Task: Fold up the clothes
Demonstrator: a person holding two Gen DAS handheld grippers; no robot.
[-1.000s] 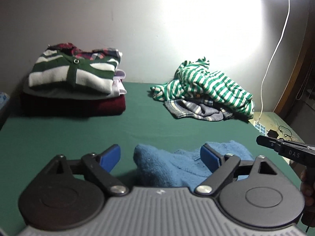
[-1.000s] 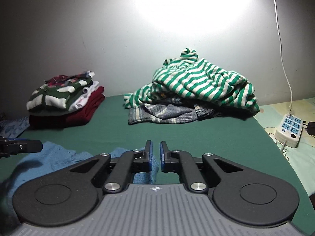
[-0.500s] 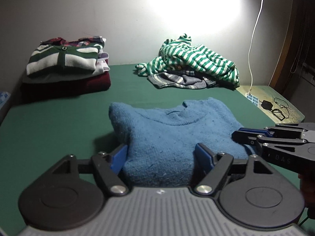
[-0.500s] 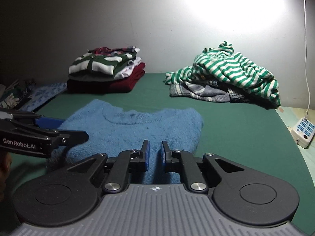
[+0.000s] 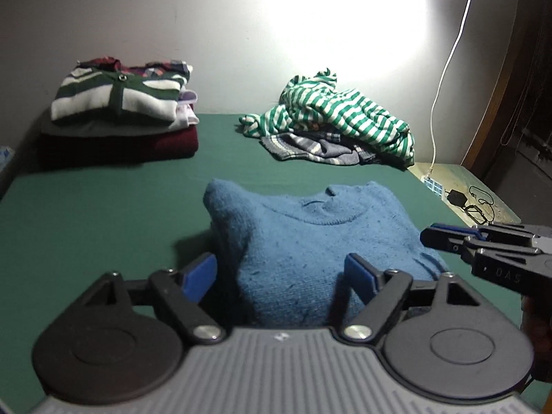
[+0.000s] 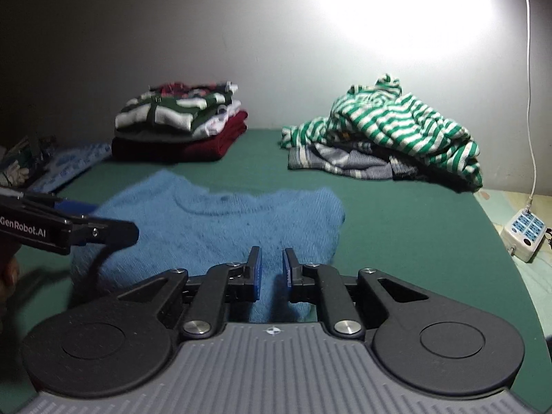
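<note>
"GenRobot.AI" on left gripper (image 6: 114, 233) side; "DAS" on right gripper (image 5: 431, 236) side.

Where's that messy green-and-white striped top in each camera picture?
Left wrist view: green-and-white striped top lies right of centre, far back by the wall.
Right wrist view: same top at upper right, on the grey striped clothes.
Shared landmark: the folded stack, left of it in both.

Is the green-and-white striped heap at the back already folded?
No, the green-and-white striped heap lies crumpled on the green table.
</note>
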